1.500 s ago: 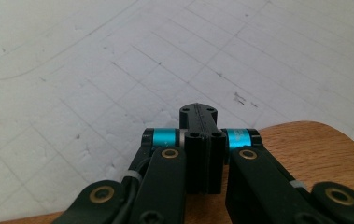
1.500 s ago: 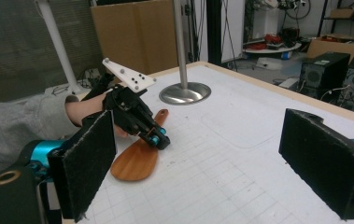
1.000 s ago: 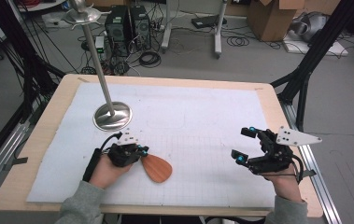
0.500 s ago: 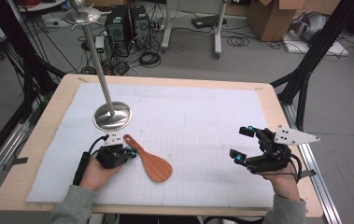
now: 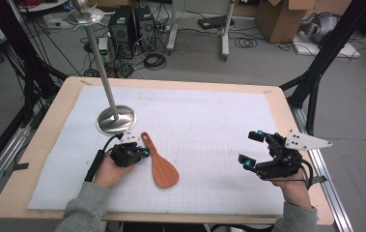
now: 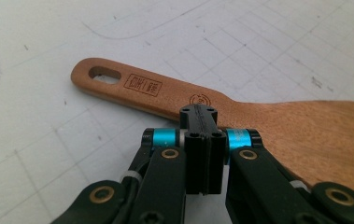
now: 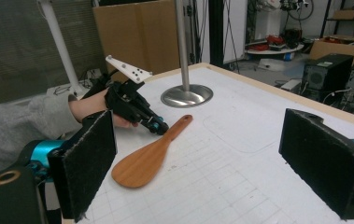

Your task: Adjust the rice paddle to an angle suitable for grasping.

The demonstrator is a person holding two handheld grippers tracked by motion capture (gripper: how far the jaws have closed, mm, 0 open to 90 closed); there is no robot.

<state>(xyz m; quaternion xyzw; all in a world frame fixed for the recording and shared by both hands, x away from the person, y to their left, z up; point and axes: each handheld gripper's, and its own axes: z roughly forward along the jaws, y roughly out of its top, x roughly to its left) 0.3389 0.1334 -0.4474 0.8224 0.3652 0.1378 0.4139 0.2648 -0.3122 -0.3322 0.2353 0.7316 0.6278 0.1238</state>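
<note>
A wooden spatula (image 5: 162,165) lies flat on the white gridded mat, handle toward the metal stand, blade toward the near edge. My left gripper (image 5: 143,153) is shut, its jaws pressed together with nothing between them. In the left gripper view its tip (image 6: 201,114) sits against the neck of the spatula (image 6: 282,119), where the handle widens into the blade. My right gripper (image 5: 249,149) hovers at the right side of the mat, open and holding nothing. The right gripper view (image 7: 202,158) looks across at the spatula (image 7: 142,159) and the left gripper (image 7: 159,127).
A metal stand with a round base (image 5: 116,121) and a tall pole stands just beyond the left gripper and the spatula handle; its base (image 7: 186,95) is also in the right gripper view. The mat covers a wooden table (image 5: 277,94). Cables, boxes and computers lie on the floor beyond.
The spatula's handle has swung out from under the left gripper and now points toward the stand. The left hand shifted a little sideways. The right gripper has stayed put.
</note>
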